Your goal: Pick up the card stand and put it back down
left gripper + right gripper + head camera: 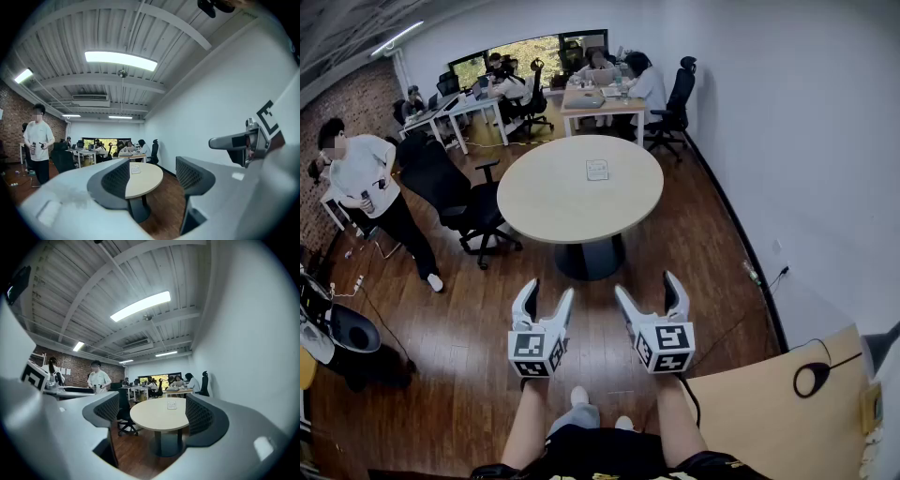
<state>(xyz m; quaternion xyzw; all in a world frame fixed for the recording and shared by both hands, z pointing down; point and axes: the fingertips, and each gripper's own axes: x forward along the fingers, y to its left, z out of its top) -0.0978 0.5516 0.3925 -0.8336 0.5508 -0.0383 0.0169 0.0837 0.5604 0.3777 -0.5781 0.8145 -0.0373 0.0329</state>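
Observation:
A small white card stand (597,170) stands upright on the far half of a round beige table (553,202). It also shows in the left gripper view as the card stand (135,169) and in the right gripper view as the card stand (172,405). My left gripper (546,301) and right gripper (649,292) hang side by side over the wooden floor, well short of the table. Both stand open with nothing between their jaws.
A black office chair (455,192) sits at the table's left. A person in a white shirt (370,187) stands at the far left. Desks with seated people (591,80) fill the back. A white wall (787,141) runs along the right; a tan board (769,412) lies at the near right.

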